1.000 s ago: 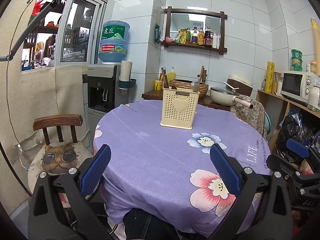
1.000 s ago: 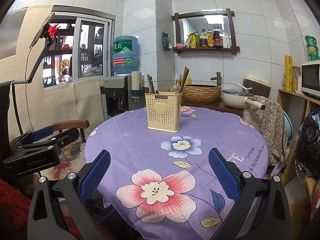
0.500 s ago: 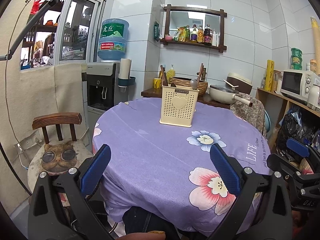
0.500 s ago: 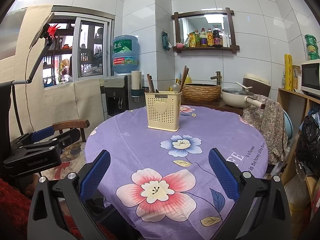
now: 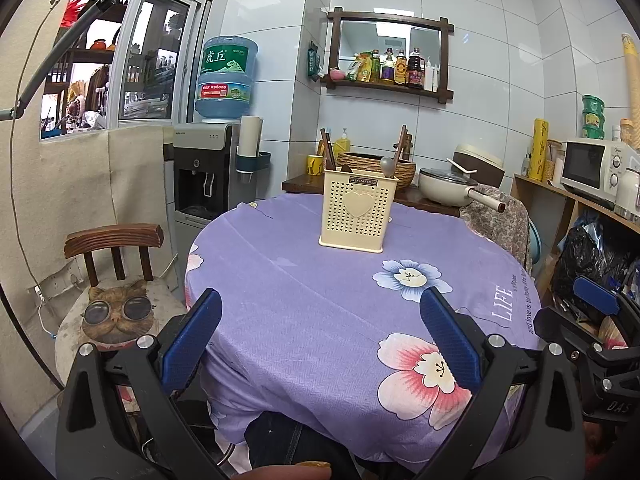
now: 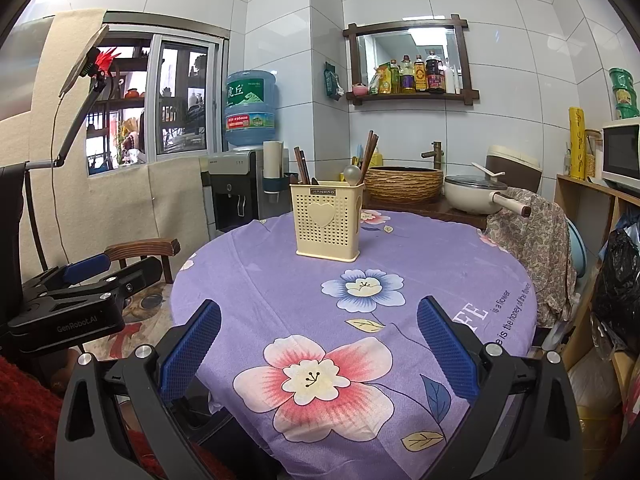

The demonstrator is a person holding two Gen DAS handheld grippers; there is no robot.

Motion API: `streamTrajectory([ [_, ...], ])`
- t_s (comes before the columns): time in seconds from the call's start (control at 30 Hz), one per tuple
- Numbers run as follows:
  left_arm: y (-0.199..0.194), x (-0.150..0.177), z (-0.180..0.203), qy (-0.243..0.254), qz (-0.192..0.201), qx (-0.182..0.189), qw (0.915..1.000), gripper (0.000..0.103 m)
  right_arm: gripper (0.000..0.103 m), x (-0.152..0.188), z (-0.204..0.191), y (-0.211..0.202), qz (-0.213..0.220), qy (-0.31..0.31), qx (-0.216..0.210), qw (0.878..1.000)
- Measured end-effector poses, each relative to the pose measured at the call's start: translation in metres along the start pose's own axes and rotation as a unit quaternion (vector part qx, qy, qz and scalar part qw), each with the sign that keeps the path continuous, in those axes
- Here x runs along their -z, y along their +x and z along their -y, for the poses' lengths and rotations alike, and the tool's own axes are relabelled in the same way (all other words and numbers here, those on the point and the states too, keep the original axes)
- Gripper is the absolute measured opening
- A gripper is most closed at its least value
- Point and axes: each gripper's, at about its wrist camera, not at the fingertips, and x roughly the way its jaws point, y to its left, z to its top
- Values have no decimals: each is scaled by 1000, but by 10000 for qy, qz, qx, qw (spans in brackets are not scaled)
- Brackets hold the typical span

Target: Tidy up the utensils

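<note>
A round bench point(image 5: 320, 320) covered with a purple flowered cloth fills the middle of both views. Toward its far side stands a cream perforated utensil holder point(image 5: 355, 216) with a heart on its front, upright, resting on the cloth. Dark chopsticks point(image 6: 302, 166) and a grey spoon point(image 6: 352, 174) stick up out of its top. The left gripper point(image 5: 316, 320) hovers above the near edge of the bench, its blue-padded jaws spread wide with nothing between them. The right gripper point(image 6: 318, 330) hovers likewise over a large pink flower printed on the cloth, jaws wide and empty. Both grippers are well apart from the holder. A wooden chair point(image 5: 116, 240) with a cat-face cushion sits left of the bench, and a water dispenser point(image 5: 204, 172) stands against the tiled wall behind.
</note>
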Motion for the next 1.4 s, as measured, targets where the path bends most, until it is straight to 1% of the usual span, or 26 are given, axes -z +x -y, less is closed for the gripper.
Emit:
streamTrajectory([
  [0.73, 1, 1, 0, -7, -16, 9, 10000, 97, 97, 3, -1, 0, -18, 9, 6, 10000],
  [0.87, -3, 4, -2, -33, 84, -59, 9999, 97, 97, 6, -2, -1, -24, 12, 11, 10000],
  [1.03, 0, 5, -2, -42, -13, -37, 10000, 97, 97, 6, -3, 0, -38, 14, -2, 10000],
  [1.4, 0, 5, 0, -38, -33, -25, 10000, 97, 97, 6, -3, -1, -39, 14, -6, 10000],
])
